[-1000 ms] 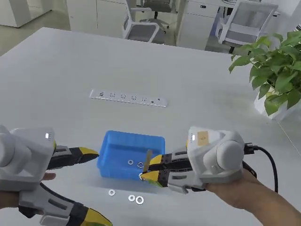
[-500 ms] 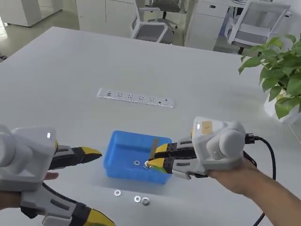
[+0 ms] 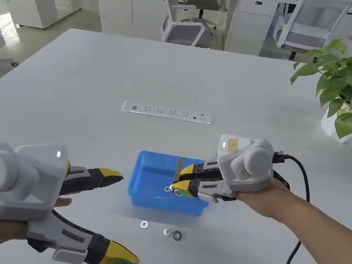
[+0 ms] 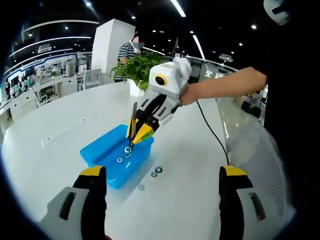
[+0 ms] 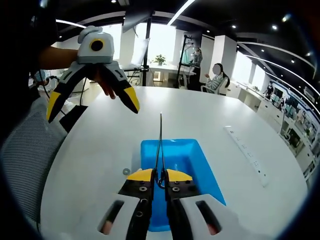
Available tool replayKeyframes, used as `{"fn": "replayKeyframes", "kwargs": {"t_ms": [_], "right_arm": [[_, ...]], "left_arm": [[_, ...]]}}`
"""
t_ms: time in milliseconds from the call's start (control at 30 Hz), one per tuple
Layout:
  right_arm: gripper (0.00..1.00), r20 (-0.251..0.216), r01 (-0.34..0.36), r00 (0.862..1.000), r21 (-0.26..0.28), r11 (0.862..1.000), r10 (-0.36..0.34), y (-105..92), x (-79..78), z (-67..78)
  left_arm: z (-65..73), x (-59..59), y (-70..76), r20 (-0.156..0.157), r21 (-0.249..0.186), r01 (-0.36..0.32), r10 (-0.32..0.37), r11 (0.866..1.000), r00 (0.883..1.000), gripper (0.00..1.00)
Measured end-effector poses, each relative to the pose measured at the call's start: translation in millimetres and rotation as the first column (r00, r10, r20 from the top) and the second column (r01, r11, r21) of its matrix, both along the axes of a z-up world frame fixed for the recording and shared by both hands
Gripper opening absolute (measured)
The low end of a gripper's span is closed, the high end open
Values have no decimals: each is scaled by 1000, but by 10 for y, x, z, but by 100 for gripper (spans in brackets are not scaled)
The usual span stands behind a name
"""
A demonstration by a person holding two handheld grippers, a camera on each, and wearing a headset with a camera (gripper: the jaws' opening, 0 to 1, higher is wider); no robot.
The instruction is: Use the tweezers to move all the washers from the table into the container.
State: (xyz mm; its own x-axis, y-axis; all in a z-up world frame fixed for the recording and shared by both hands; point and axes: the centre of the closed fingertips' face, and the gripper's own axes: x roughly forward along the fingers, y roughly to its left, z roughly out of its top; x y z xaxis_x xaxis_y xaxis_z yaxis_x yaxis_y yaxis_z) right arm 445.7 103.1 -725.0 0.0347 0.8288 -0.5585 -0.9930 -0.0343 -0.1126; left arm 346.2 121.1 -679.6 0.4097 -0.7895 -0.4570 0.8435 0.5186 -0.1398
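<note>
A blue container (image 3: 148, 184) sits on the white table, with small washers (image 3: 168, 190) lying inside. My right gripper (image 3: 184, 185) is shut on thin tweezers (image 3: 177, 171), whose tips point down into the container. A small ring shows at the tips; I cannot tell whether it is held. Three washers (image 3: 167, 232) lie on the table just in front of the container. The left gripper view shows the tweezers (image 4: 132, 127) above the container (image 4: 107, 152), and the right gripper view looks along the tweezers (image 5: 160, 142). My left gripper (image 3: 118, 215) is open beside the container, holding nothing.
A white power strip (image 3: 165, 113) lies beyond the container. A potted plant (image 3: 333, 82) stands at the table's right edge. Office chairs (image 3: 184, 22) stand past the far edge. A black cable (image 3: 300, 187) trails from the right gripper.
My right gripper has carried the tweezers from the container's near edge to over its inside. The left gripper stays open in place. The head camera has shifted.
</note>
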Motion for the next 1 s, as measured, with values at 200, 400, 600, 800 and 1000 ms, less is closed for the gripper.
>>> {"fn": "replayKeyframes", "kwargs": {"t_ms": [200,400,600,800,1000], "right_arm": [[9,-22,-5,1000,-9,1000,5,40,21,-96],[9,-48,-17,999,-27,999,16,62,35,-209],[9,-67,-22,998,-39,999,19,73,52,-298],[9,-83,-18,996,-40,999,14,77,67,-333],[9,-86,-15,996,-44,999,11,74,85,-353]], "left_arm": [[-5,16,6,-2,1,-2,2,1000,1000,99],[-11,46,0,-7,0,-1,1,1000,1000,99],[-23,81,-3,-11,1,2,-2,1000,1000,98],[-20,135,-4,-7,-2,1,-1,1000,1000,98],[-5,234,6,3,3,-3,3,1000,1000,94]]}}
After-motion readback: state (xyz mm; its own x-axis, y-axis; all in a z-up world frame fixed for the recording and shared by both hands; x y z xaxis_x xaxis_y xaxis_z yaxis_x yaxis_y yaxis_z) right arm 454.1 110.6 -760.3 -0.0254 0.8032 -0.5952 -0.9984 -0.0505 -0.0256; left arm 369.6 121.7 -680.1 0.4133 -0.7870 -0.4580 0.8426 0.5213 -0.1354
